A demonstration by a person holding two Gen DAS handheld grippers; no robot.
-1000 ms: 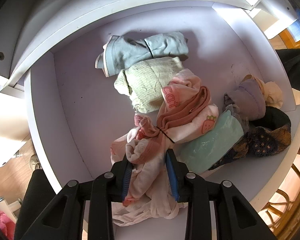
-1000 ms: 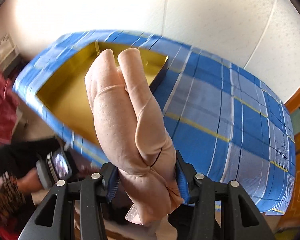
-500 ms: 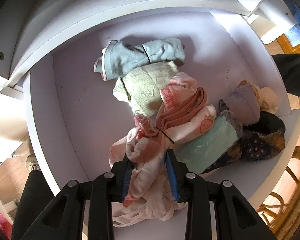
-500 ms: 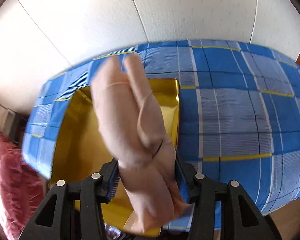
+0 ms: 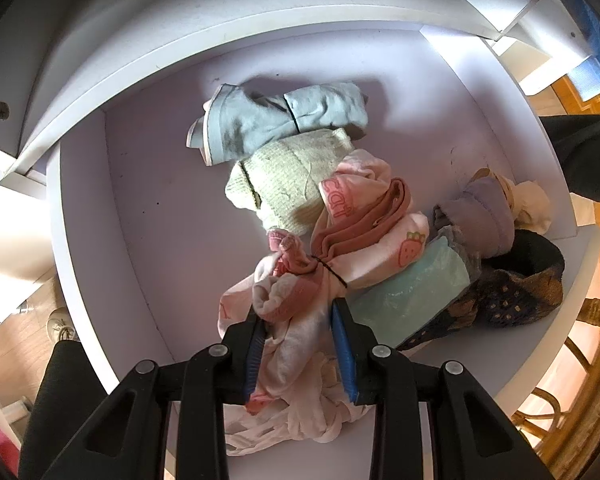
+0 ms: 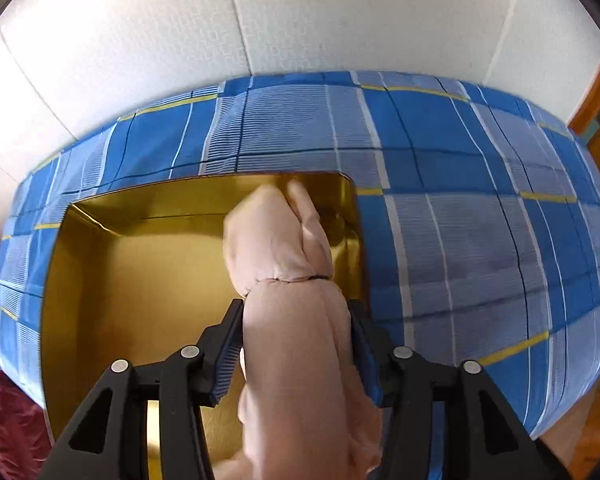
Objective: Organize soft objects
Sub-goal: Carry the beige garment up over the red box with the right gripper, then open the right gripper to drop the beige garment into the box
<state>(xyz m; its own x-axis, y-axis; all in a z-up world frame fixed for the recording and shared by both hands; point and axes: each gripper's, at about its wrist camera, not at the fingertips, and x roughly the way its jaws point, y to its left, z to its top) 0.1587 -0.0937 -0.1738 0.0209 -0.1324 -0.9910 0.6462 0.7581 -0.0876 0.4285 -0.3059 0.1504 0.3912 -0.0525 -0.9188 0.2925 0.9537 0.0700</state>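
The bed with a blue checked cover (image 6: 460, 240) carries a shiny golden rectangular box (image 6: 140, 280), at 9 o'clock of the right tongs (image 6: 296, 344). Their jaws are opening, yet both pads touch the tied peach cloth roll (image 6: 296, 320) above the box. In the white shelf compartment (image 5: 160, 200), the left tongs (image 5: 300, 344) grip tightly a pink-white tied cloth bundle (image 5: 300, 312); a pale blue rolled cloth (image 5: 280, 120) lies at 12 o'clock.

Daylight glares on the white wall (image 6: 140, 40); the shelf (image 5: 148, 208) sits in soft shade; fisheye bends the edges; the peach bundle's (image 6: 284, 232) tip blurs.
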